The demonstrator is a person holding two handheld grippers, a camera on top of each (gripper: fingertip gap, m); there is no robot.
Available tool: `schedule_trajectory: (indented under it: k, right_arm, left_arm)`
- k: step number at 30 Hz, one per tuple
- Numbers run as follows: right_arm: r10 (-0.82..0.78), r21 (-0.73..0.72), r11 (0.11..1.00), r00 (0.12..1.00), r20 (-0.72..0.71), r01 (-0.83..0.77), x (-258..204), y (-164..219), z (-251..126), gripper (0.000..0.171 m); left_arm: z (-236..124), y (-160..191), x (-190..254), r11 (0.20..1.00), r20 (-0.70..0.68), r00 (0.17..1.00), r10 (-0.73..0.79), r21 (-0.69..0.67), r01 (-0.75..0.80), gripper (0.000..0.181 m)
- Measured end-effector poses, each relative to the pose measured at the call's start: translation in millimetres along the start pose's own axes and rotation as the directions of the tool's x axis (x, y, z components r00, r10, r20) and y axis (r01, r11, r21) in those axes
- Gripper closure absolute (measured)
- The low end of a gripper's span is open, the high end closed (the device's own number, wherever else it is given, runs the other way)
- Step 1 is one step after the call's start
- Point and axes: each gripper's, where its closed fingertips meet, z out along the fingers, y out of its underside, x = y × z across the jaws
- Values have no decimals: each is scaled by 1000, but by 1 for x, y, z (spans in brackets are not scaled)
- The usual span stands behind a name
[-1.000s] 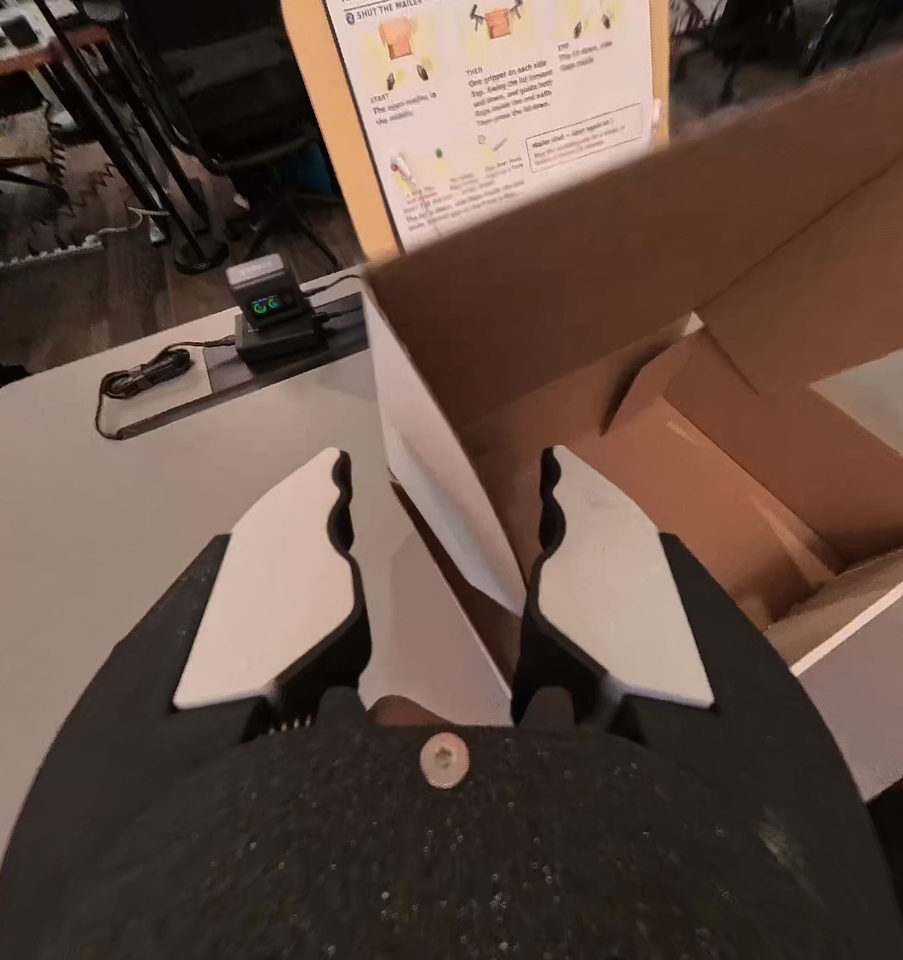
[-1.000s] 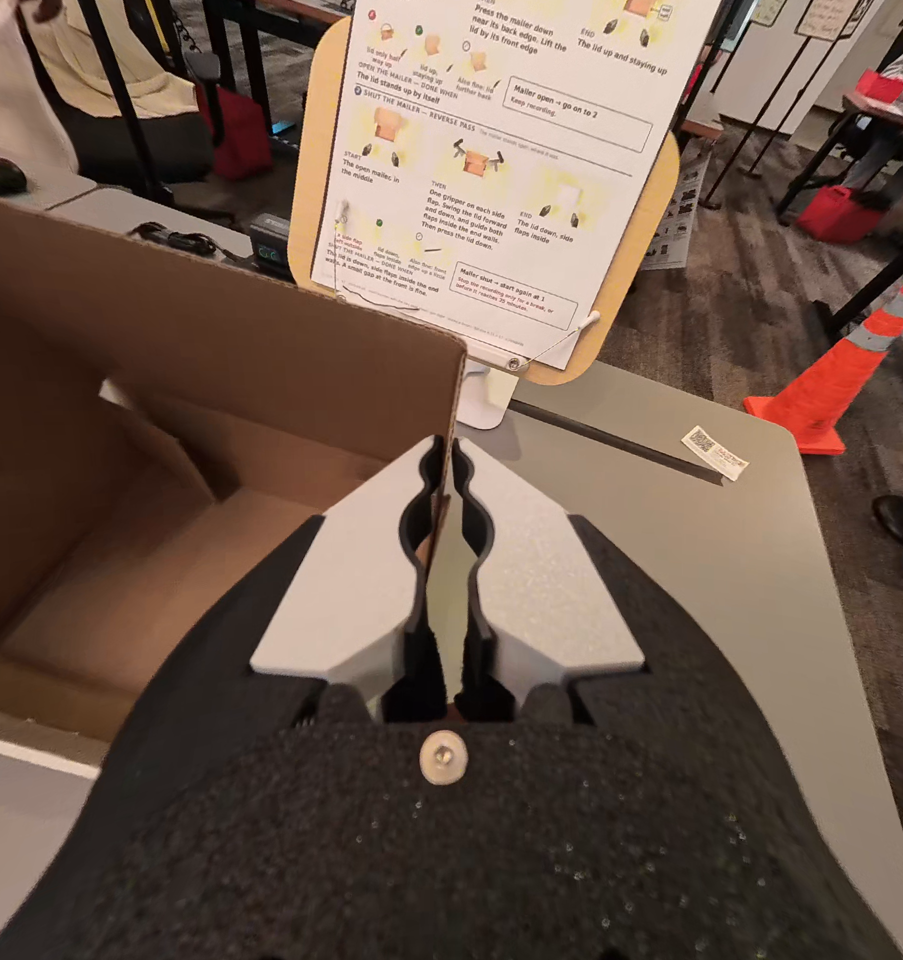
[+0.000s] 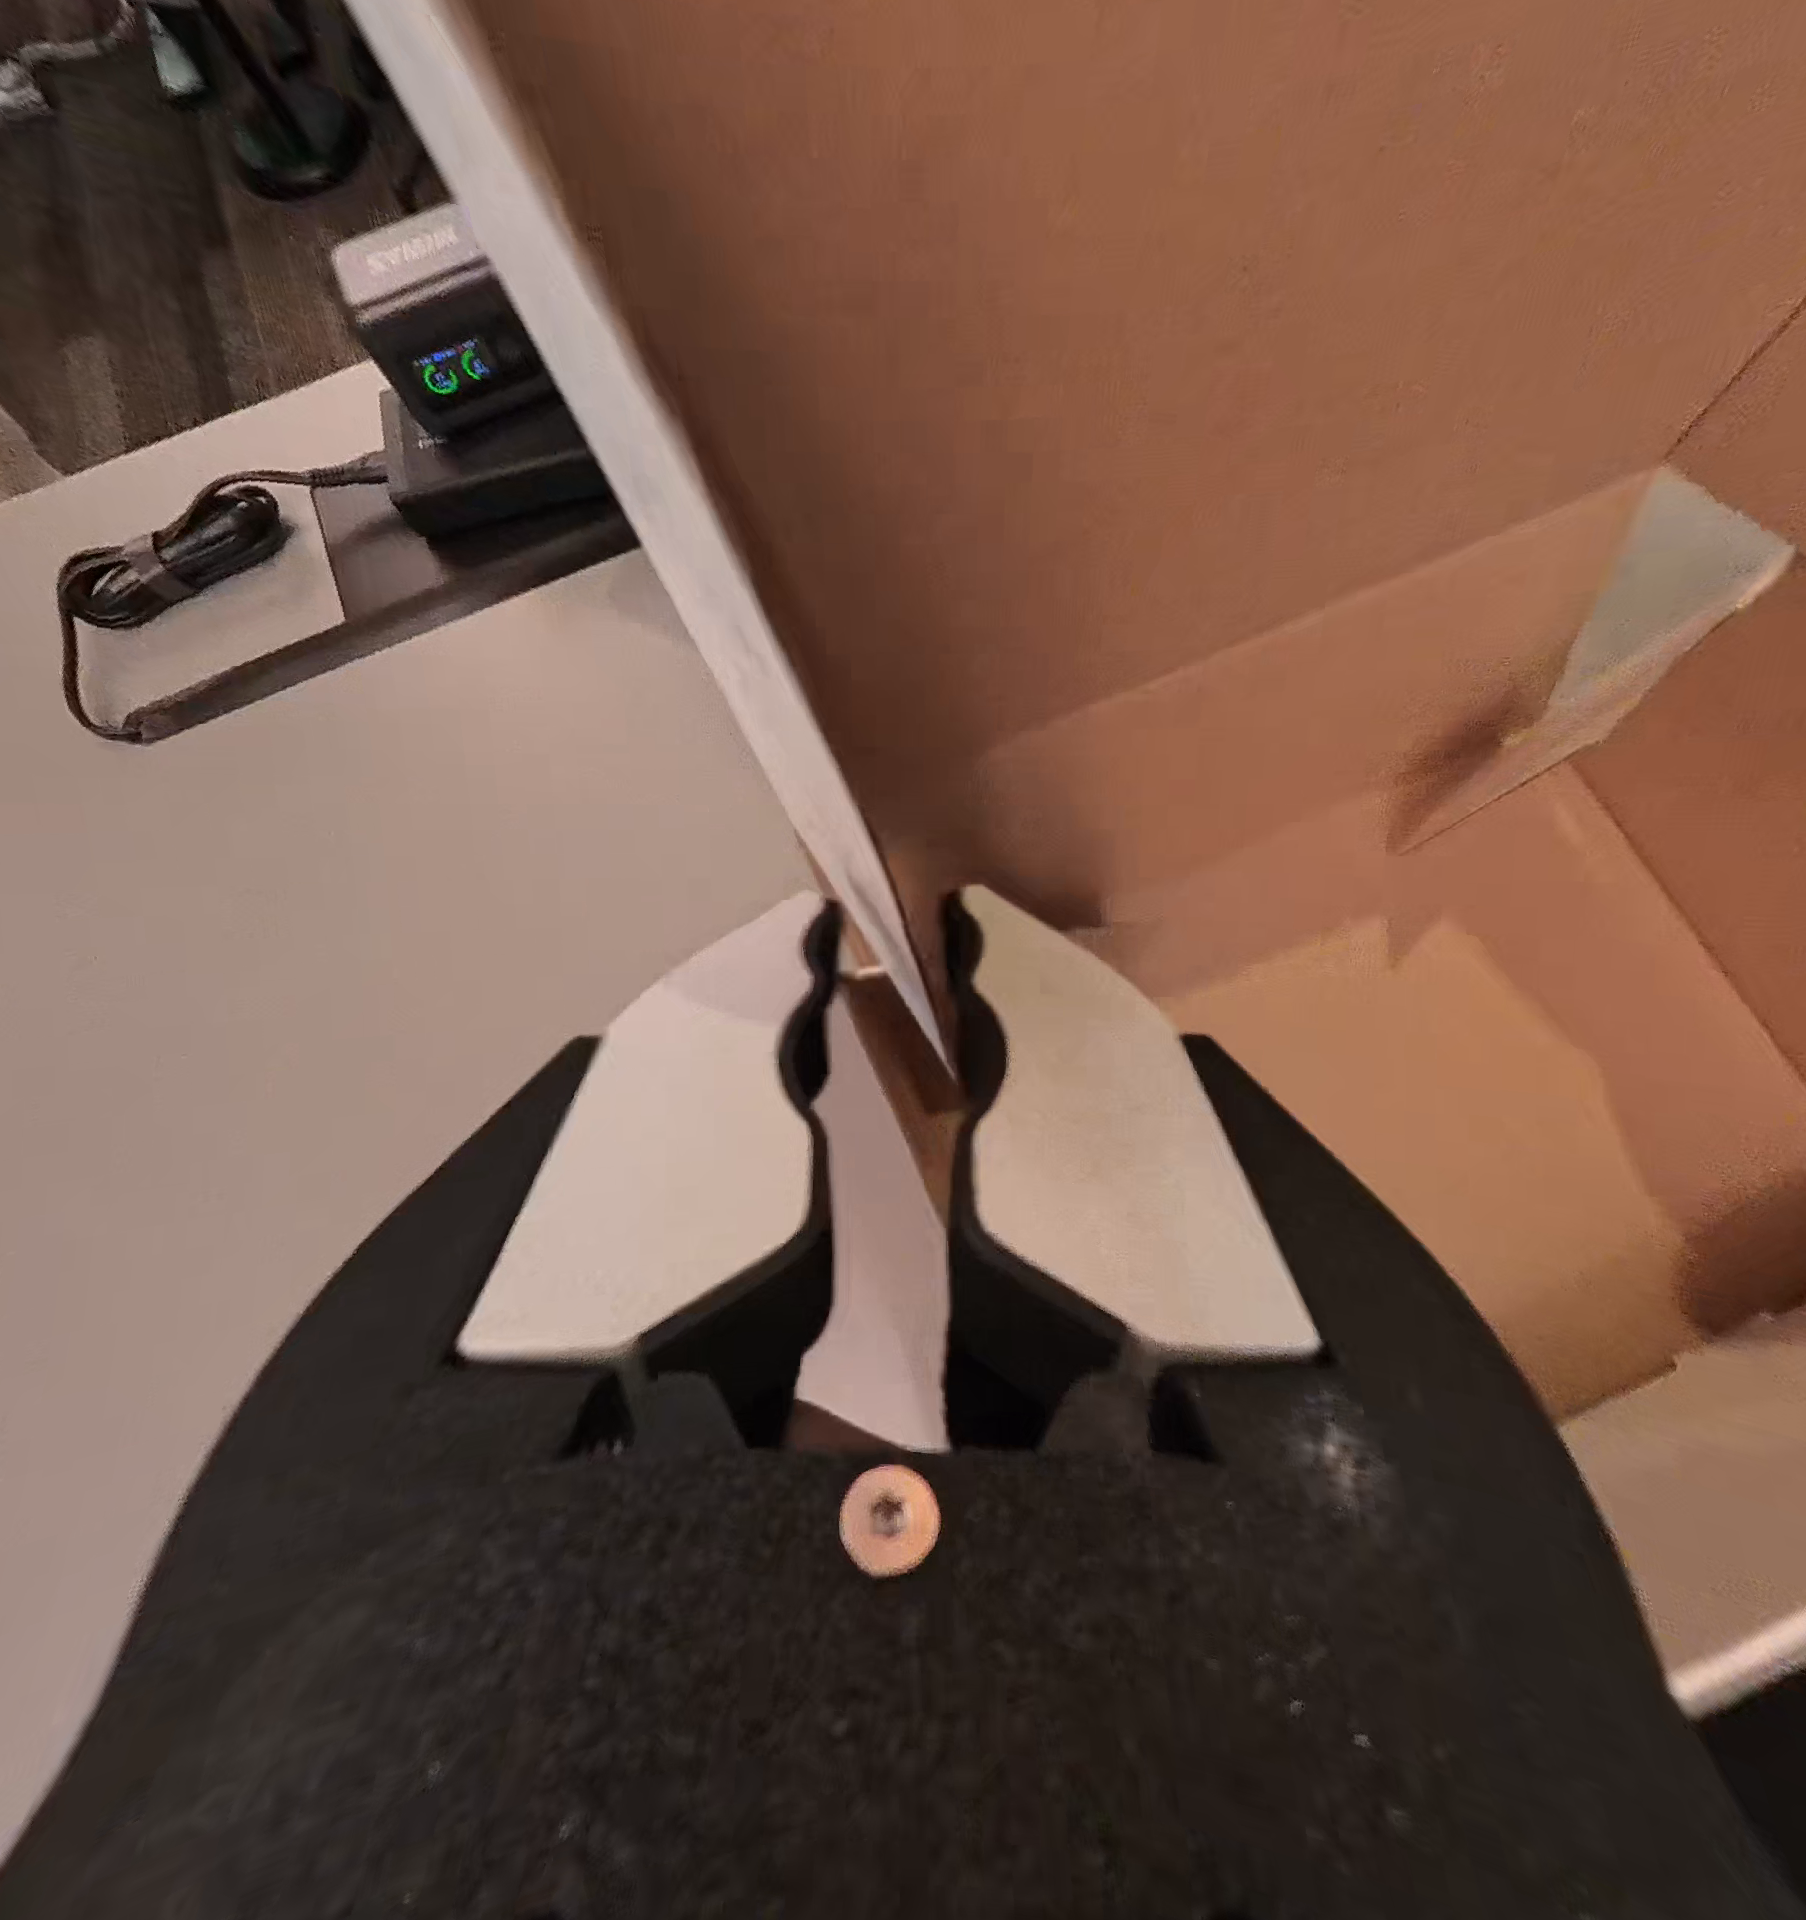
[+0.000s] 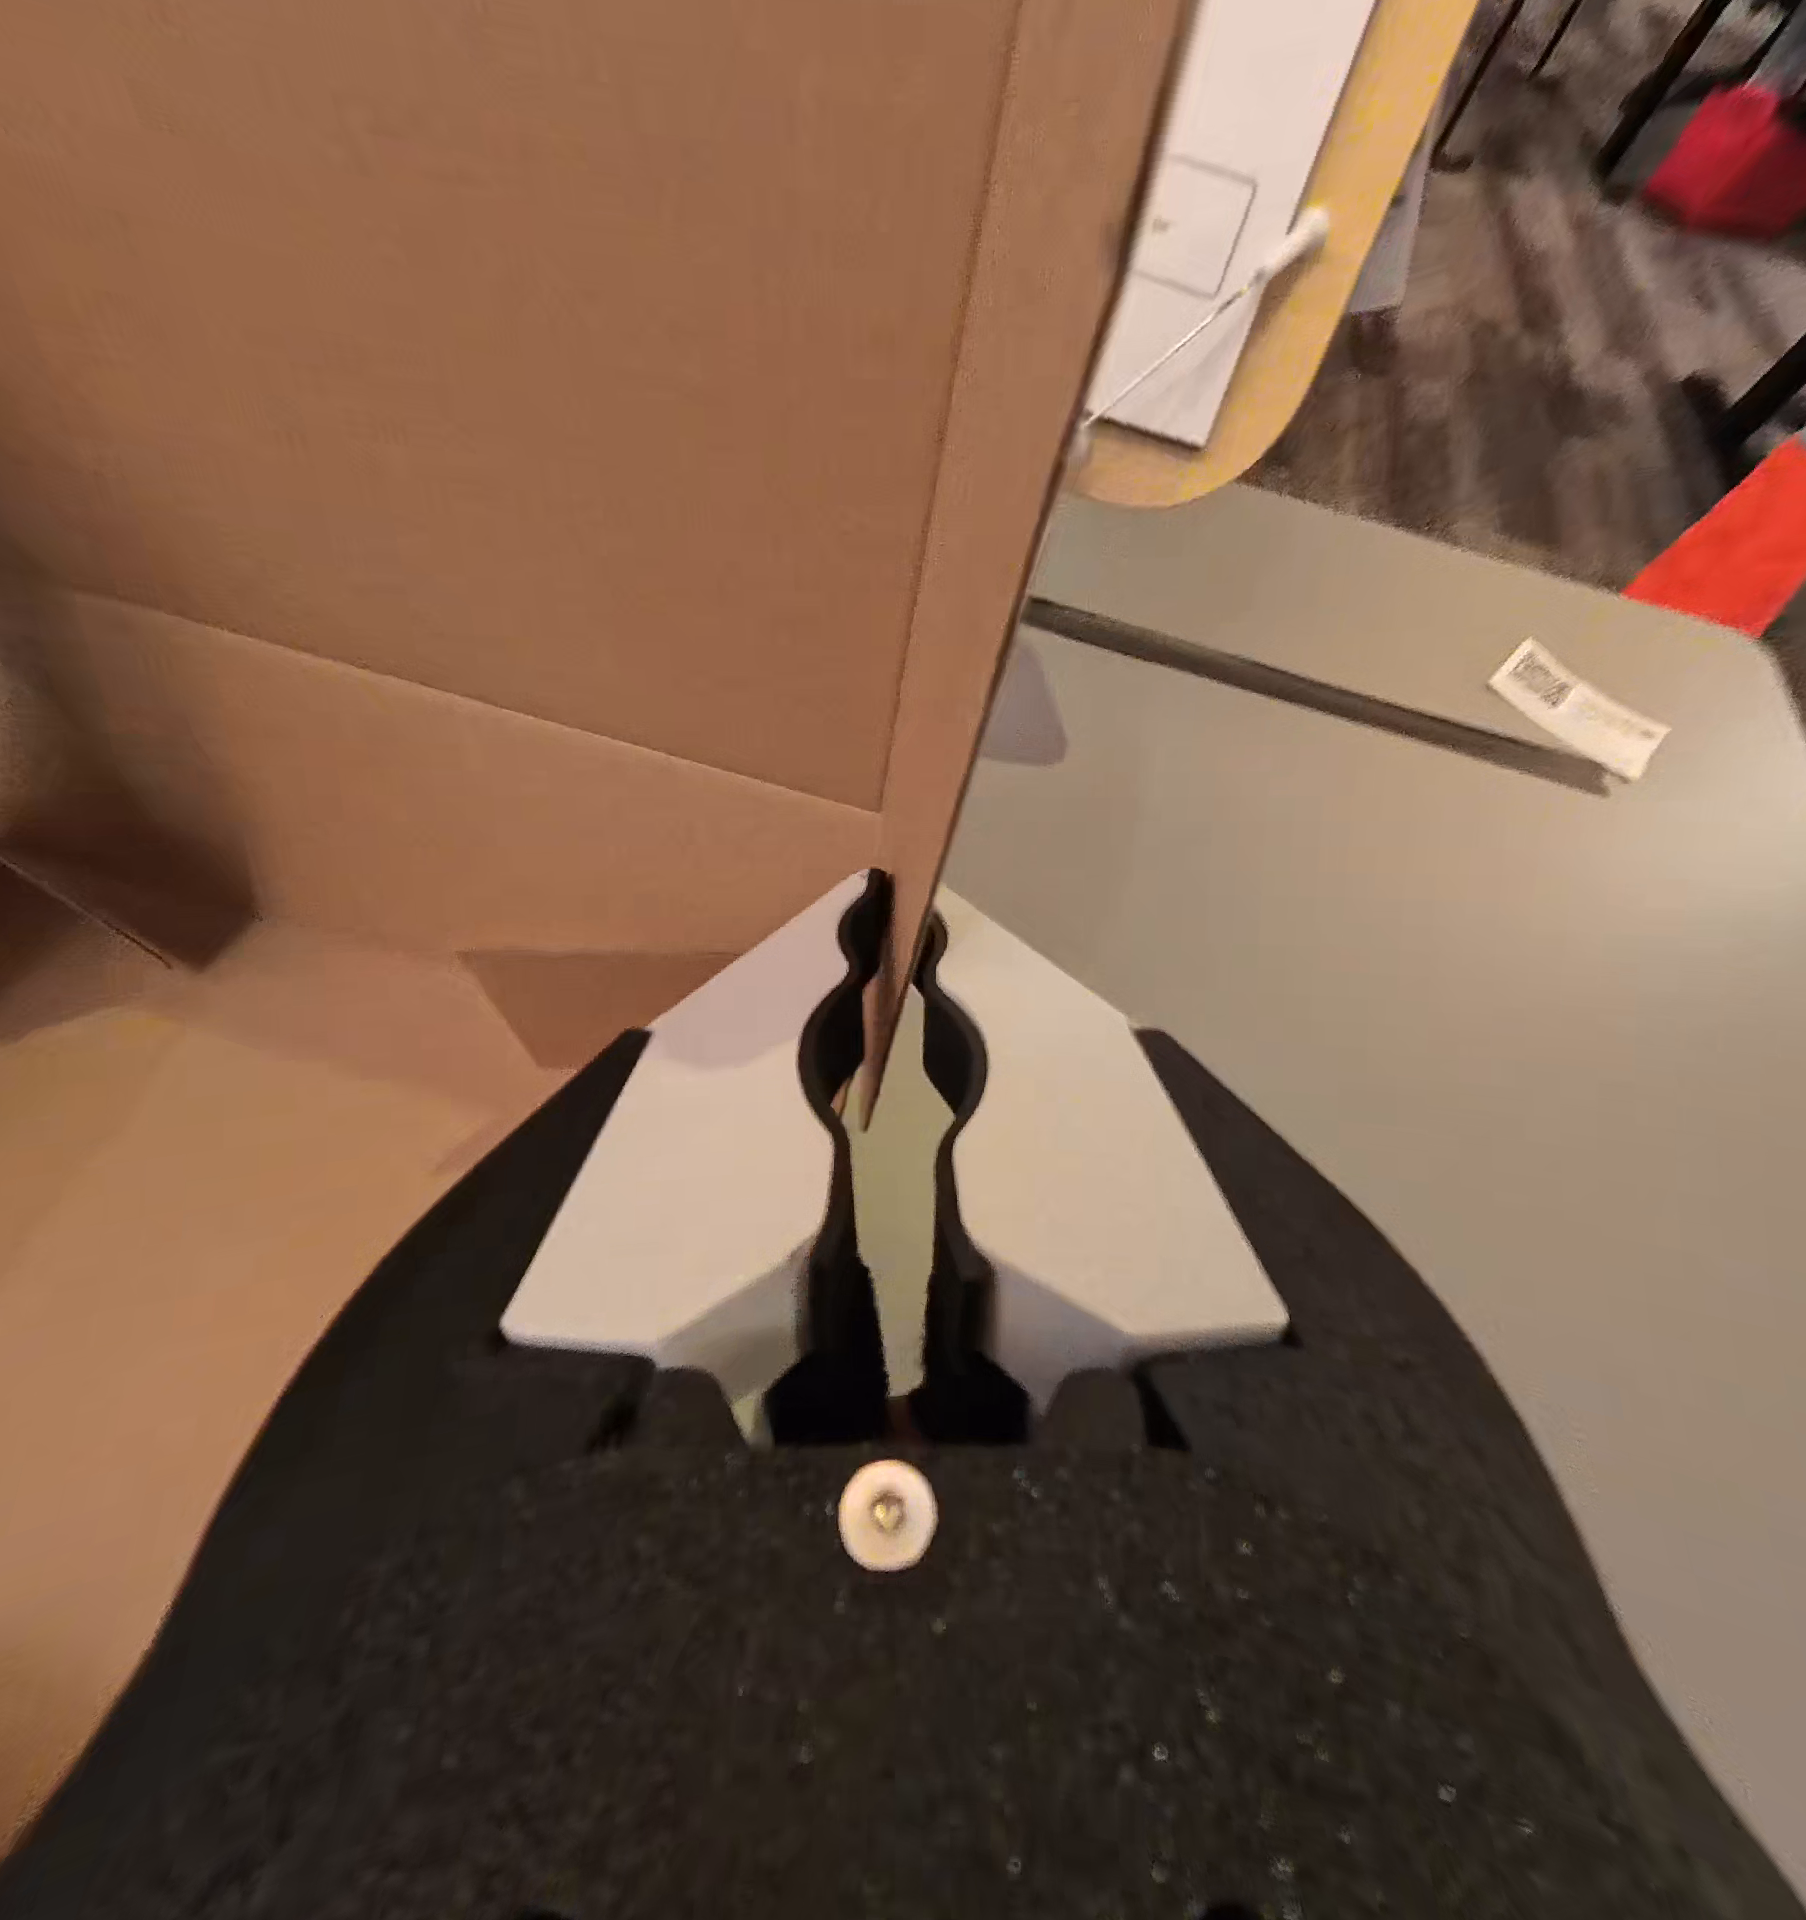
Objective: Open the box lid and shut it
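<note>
We are holding the big brown box lid [image 3: 1138, 364] up over the open box [image 3: 1450, 1091], which sits on the pale table [image 3: 307, 935]. Our left gripper [image 3: 883, 925] has its two fingers almost together, with the lid's left side flap [image 3: 733, 665] between them, white on its outer face; it looks pinched, though a little gap shows lower down. Our right gripper [image 4: 904, 914] is squeezed tight on the right side flap [image 4: 966, 644], with the thin card edge running down between its fingers. We think the step now is swinging the lid down to shut it. To do it well, we should bring both sides down together at the same speed, so the lid does not twist. We should hold gently so the card does not bend, and steer each flap inside the box wall, not outside it. On the table to the left sits a small dark device [image 3: 442, 343] with green rings glowing on its screen and a coiled cable [image 3: 166, 556] beside it. It has a word on top, but it is too blurry to tell. On the right are a wooden board with a paper sheet [image 4: 1179, 301] and a small white sticker [image 4: 1574, 707] with a square code; we leave their words alone.
</note>
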Motion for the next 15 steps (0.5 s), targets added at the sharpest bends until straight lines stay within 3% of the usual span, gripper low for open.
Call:
schedule_trajectory:
  k: [1,3,8,15]
  right_arm:
    - [19,-8,1000,1000,5,-19,2,0,1,170]
    - [30,-7,1000,1000,9,-30,2,0,3,170]
    - [-14,31,999,1000,-23,15,-5,1,0,169]
    - [-69,59,996,995,-75,74,-13,9,-5,168]
  left_arm:
    - [4,6,0,1000,13,1000,3,23,-3,152]
    - [12,24,2,998,50,999,19,52,-22,150]
    - [29,33,-3,986,106,994,-37,167,19,173]
    - [25,38,1,978,129,990,-57,209,29,177]
